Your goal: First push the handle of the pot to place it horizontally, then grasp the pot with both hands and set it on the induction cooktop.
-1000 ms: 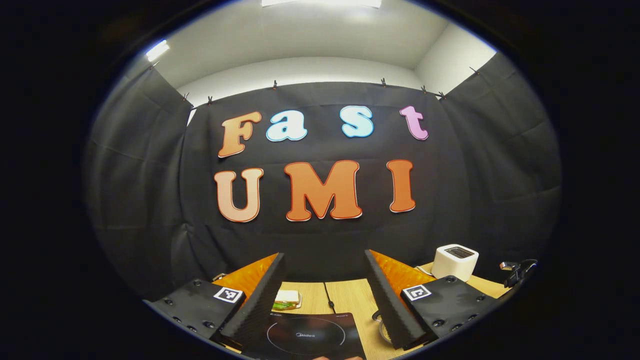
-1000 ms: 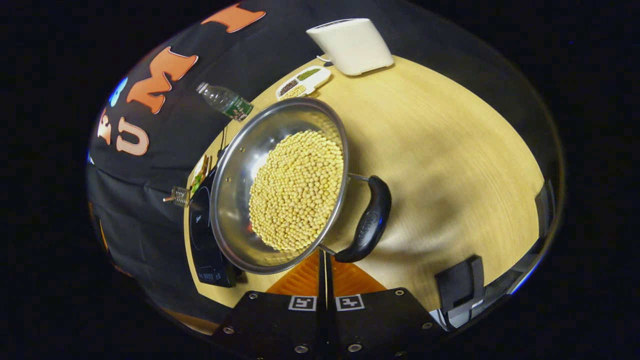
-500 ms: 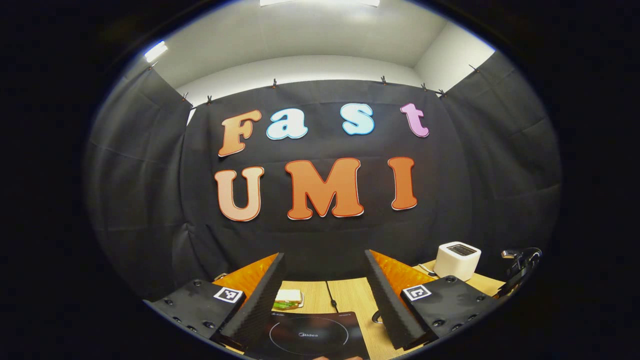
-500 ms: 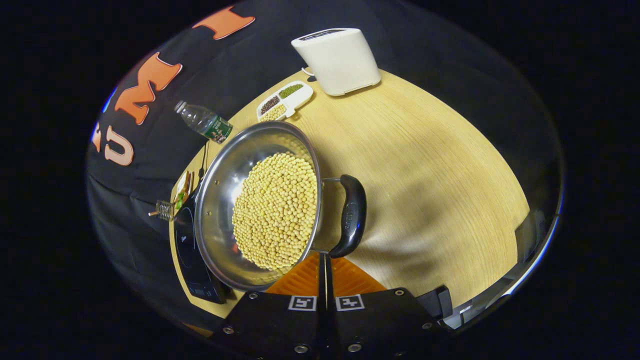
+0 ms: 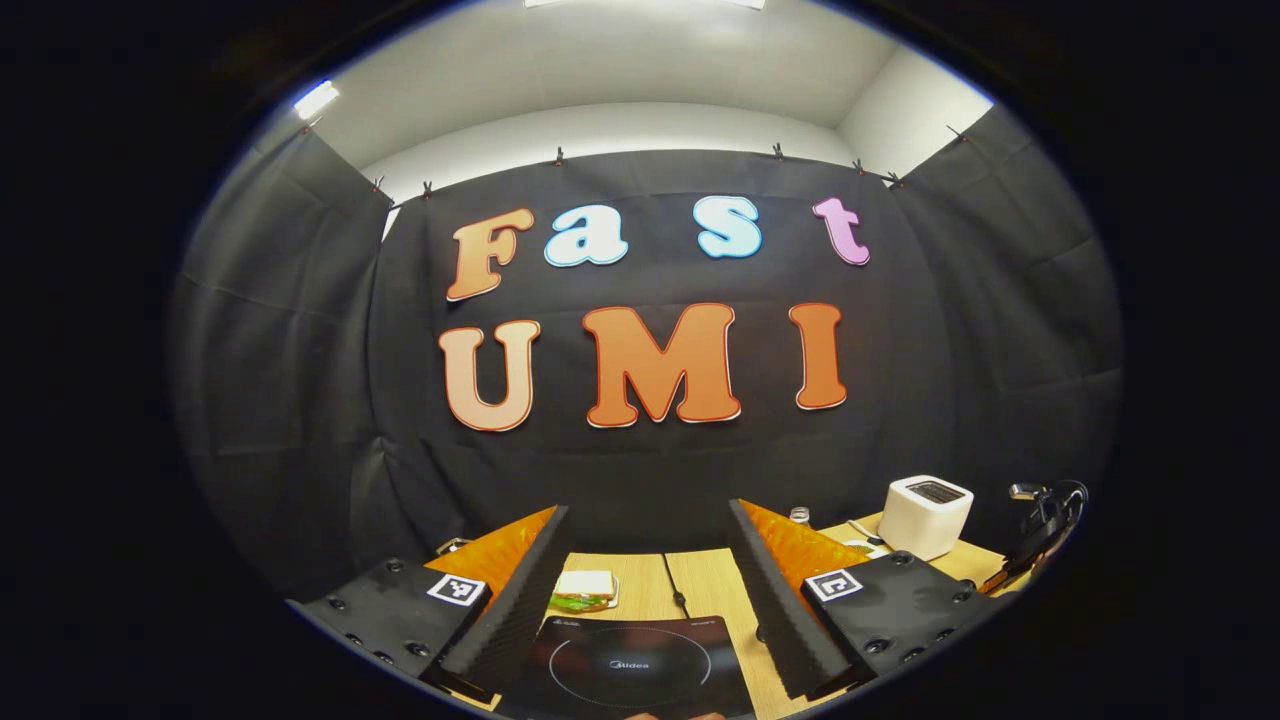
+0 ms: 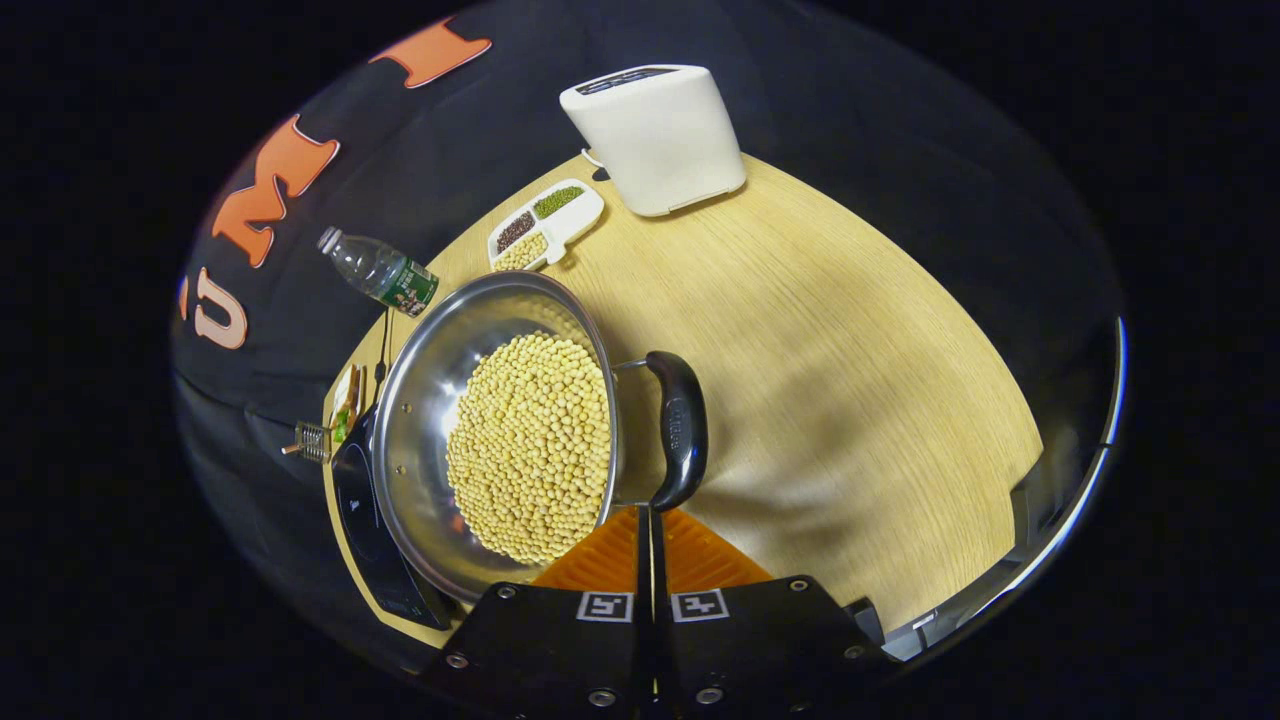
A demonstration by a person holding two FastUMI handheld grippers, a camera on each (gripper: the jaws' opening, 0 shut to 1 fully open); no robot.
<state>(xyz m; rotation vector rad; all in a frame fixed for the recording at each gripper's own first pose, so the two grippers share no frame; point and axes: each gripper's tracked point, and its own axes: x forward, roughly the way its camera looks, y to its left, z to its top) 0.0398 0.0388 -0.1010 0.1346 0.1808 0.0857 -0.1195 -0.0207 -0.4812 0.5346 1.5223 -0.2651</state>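
The right tool [image 6: 650, 520] is closed, its tips meeting beneath the pot's black handle [image 6: 680, 428]. The pot [image 6: 495, 430], filled with beans, is seen beside the induction cooktop [image 5: 628, 668]. The left tool [image 5: 648, 590] is held open above the tabletop [image 6: 800, 350].

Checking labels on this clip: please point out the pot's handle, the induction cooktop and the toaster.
pot's handle [image 6: 680, 428]: right gripper view, middle of the black grip.
induction cooktop [image 5: 630, 665]: left gripper view, centre of the dark glass top.
toaster [image 6: 655, 135]: right gripper view, its white side wall.
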